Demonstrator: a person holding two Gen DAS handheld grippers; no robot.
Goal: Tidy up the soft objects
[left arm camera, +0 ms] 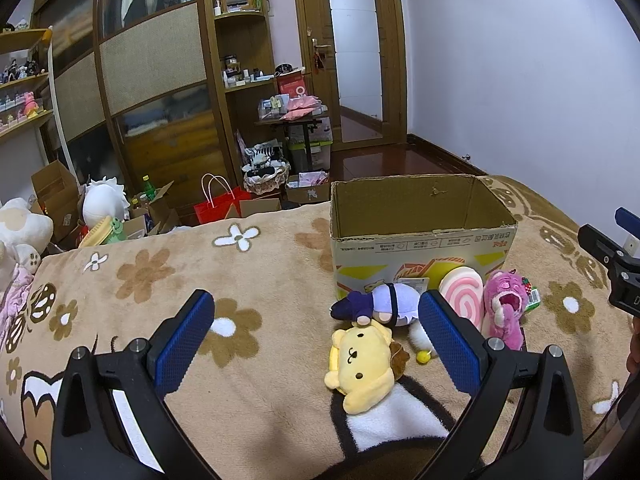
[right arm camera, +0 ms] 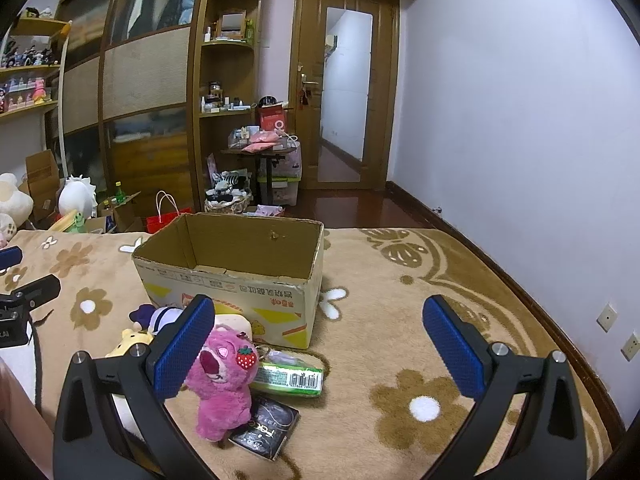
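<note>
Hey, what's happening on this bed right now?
A person holds two grippers over a flowered blanket, both with jaws open and empty. The left gripper hovers near a yellow plush; the right gripper hangs beside a pink bear. The cardboard box holds no toys yet.

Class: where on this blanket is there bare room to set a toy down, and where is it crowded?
Bare: blanket left of the box, and right of it. Crowded: in front of the box, with the yellow plush, purple plush, pink bear and green packet.

"FOX" on black packet (right arm camera: pixel 266 426)
</note>
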